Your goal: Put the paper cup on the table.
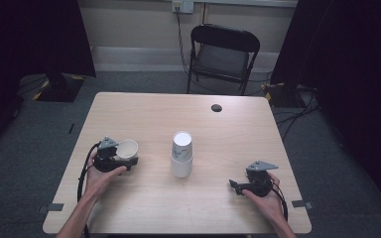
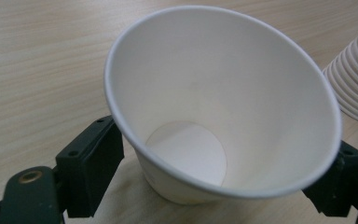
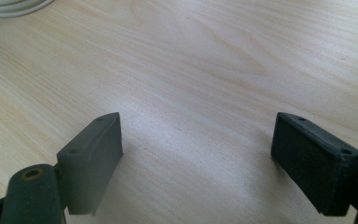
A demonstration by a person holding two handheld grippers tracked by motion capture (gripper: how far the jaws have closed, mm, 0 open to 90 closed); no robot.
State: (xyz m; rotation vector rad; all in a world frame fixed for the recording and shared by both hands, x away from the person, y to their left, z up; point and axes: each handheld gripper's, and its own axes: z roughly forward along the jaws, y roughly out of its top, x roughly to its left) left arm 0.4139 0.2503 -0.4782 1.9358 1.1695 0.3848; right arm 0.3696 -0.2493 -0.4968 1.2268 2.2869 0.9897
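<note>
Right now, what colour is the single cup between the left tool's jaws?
Plain white inside and out; the single cup shows best in the left gripper view.

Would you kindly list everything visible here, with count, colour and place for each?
single paper cup: one, white, upright on the table's left side, between the left gripper's jaws
stack of paper cups: one stack, white, upside down at the table's centre
table: one, light wood, middle of the floor
round hole: one, dark, far right part of the tabletop
folding chair: one, black, beyond the table by the wall
wall socket: one, pale, on the far wall with a cable hanging down
left gripper: one, black, jaws wide either side of the single cup, no squeeze visible
right gripper: one, black, jaws open with nothing between them, low over the table's right side
</note>
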